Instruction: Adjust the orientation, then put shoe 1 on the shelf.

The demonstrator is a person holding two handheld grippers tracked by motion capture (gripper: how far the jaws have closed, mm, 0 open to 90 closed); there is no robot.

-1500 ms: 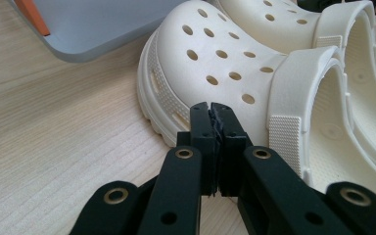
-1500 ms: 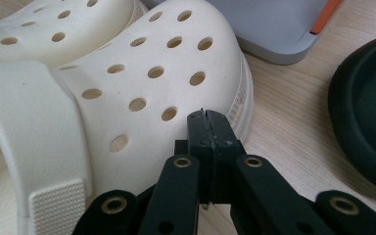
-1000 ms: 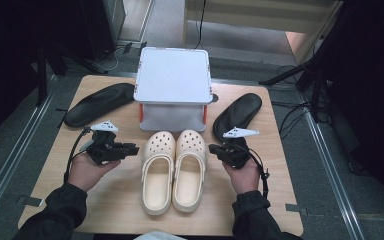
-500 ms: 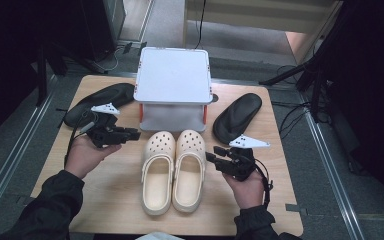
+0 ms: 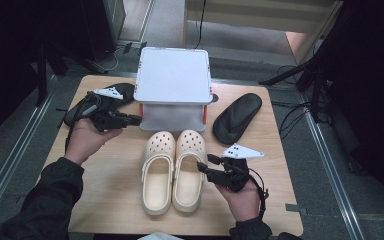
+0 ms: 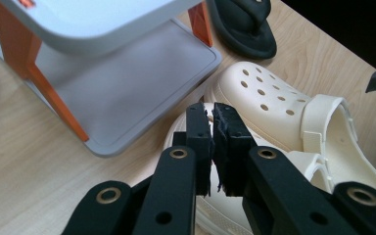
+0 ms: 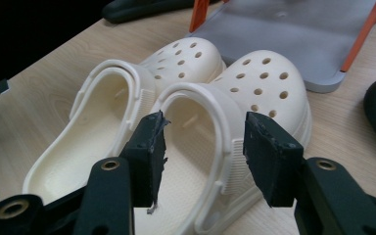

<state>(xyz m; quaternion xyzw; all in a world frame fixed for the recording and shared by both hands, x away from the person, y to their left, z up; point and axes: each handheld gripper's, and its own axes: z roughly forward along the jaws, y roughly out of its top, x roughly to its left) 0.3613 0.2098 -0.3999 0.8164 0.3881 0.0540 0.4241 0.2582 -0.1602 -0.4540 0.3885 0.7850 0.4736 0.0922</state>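
Observation:
A pair of cream clogs (image 5: 175, 170) lies side by side mid-table, toes toward a white two-tier rack (image 5: 172, 75) with orange legs. My left gripper (image 5: 130, 120) hovers left of the rack's lower shelf, pointing right. Its jaws have just been closing and now stand shut with nothing between them (image 6: 213, 142). My right gripper (image 5: 202, 167) sits just right of the right clog (image 7: 264, 83), pointing at its heel rim. Its jaws have just been opening and stand open (image 7: 205, 142), the pads not touching the clog.
One black sandal (image 5: 80, 107) lies at the left of the rack, partly under my left gripper. A second black sandal (image 5: 237, 117) lies at the rack's right. Bare wood stretches along the table's (image 5: 105, 200) near edge on both sides of the clogs.
My left hand has lifted and moved away toward the rack, and its jaws have shut. My right hand has drawn back toward the near edge, and its jaws have opened beside the right clog.

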